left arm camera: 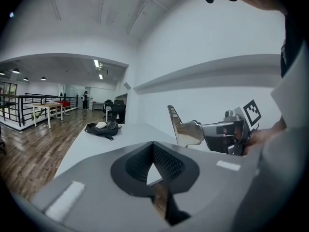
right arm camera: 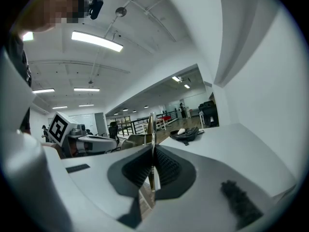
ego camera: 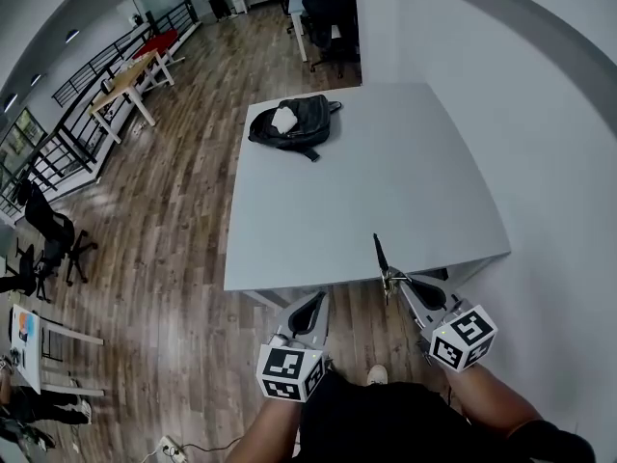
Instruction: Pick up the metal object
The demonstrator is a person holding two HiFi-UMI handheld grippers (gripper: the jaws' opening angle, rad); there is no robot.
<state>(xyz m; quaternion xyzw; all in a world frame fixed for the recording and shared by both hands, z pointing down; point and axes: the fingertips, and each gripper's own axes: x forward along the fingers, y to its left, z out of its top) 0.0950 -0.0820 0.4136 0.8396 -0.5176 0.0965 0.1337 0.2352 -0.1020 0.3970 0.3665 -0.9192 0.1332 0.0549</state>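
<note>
The metal object (ego camera: 380,257) is a thin flat shiny piece with a pointed end. It stands up from my right gripper (ego camera: 393,280), which is shut on its lower end just off the near edge of the grey table (ego camera: 386,181). In the right gripper view the metal object (right arm camera: 150,129) shows edge-on between the pressed pads. In the left gripper view its broad face (left arm camera: 181,127) sticks out of the right gripper (left arm camera: 200,132). My left gripper (ego camera: 313,302) hangs to the left of the right one, below the table's edge, shut with nothing in it.
A black backpack (ego camera: 294,123) with a white item on it lies at the table's far left corner. A white wall (ego camera: 540,143) runs along the table's right side. Wooden floor (ego camera: 183,210), a railing, desks and office chairs lie to the left and beyond.
</note>
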